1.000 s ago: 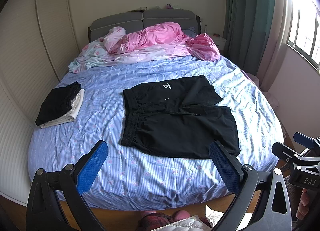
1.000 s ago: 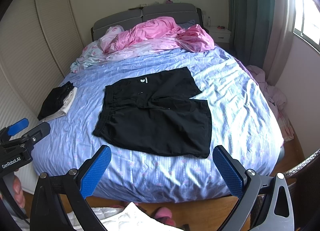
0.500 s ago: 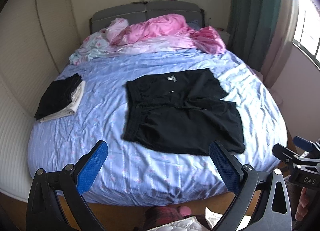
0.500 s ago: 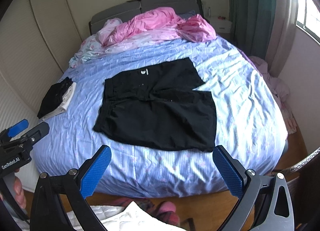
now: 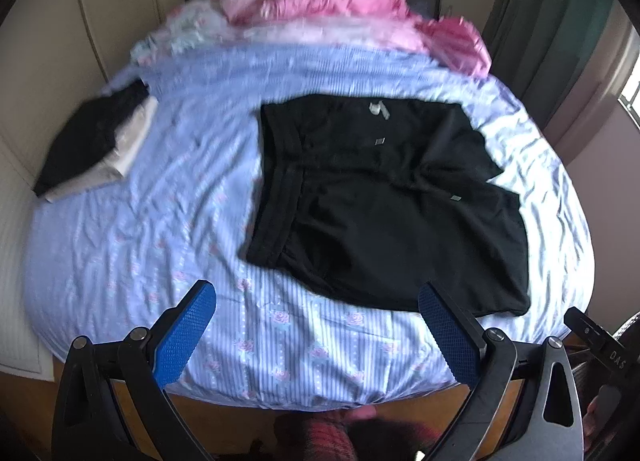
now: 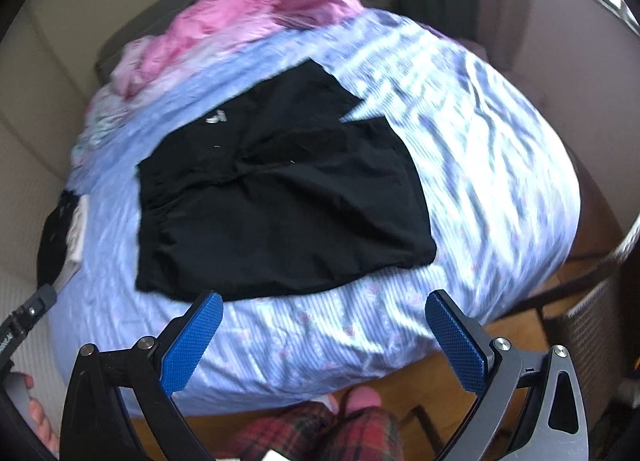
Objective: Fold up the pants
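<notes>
Black shorts [image 5: 384, 197] [image 6: 276, 197] lie spread flat on the blue striped bed sheet [image 5: 160, 221] [image 6: 480, 149], waistband to the left, legs to the right, a small white logo on the far leg. My left gripper [image 5: 316, 325] is open above the bed's near edge, just short of the shorts' near hem, holding nothing. My right gripper [image 6: 322, 335] is open too, over the near edge below the shorts, with nothing between its blue pads. Both views are motion-blurred.
A folded stack of black and white clothes [image 5: 96, 145] sits at the bed's left edge. A pink duvet [image 5: 344, 5] is bunched at the headboard. A wicker basket [image 6: 592, 325] stands at the right on the wooden floor. Plaid-clad legs [image 6: 320, 433] stand below.
Both grippers have moved forward and tilted down toward the bed, so the shorts fill more of each view. Both stayed open; the shorts have not moved.
</notes>
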A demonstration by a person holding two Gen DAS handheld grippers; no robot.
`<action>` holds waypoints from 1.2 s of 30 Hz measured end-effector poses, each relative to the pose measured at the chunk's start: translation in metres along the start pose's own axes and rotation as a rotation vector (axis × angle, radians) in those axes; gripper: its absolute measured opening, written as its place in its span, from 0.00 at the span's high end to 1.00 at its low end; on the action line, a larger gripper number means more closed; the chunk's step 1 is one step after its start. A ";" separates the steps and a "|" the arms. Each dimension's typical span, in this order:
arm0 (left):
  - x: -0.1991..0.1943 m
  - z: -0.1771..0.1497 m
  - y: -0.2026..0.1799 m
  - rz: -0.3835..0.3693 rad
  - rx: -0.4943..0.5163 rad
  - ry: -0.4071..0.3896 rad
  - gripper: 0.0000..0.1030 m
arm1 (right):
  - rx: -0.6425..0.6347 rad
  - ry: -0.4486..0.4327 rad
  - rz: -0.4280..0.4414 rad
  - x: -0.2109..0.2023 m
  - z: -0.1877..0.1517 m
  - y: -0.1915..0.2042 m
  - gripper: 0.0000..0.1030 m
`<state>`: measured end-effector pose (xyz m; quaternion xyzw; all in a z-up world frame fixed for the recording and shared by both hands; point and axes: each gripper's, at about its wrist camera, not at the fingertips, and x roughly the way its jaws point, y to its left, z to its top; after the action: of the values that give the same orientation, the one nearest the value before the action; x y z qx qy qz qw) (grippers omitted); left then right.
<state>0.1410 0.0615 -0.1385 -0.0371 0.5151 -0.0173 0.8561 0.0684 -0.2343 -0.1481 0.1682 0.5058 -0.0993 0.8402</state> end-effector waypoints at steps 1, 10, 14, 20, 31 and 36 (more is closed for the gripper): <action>0.011 0.002 0.000 -0.004 -0.003 0.019 0.01 | 0.029 0.006 -0.011 0.012 -0.002 0.000 0.00; 0.112 0.005 0.003 0.026 -0.039 0.140 0.05 | 0.154 0.077 -0.055 0.110 0.004 -0.013 0.02; 0.157 0.000 0.007 0.028 -0.083 0.207 0.09 | 0.197 0.128 -0.099 0.154 0.002 -0.026 0.07; 0.206 -0.014 0.011 0.014 -0.178 0.311 0.19 | 0.252 0.186 -0.130 0.203 -0.001 -0.042 0.14; 0.212 -0.012 0.017 -0.042 -0.234 0.341 0.86 | 0.267 0.213 -0.152 0.229 0.008 -0.048 0.72; 0.181 -0.001 0.016 -0.060 -0.228 0.322 0.94 | 0.220 0.177 -0.123 0.205 0.029 -0.046 0.93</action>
<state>0.2244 0.0656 -0.3000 -0.1460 0.6426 0.0102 0.7521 0.1724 -0.2876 -0.3250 0.2359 0.5732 -0.1900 0.7614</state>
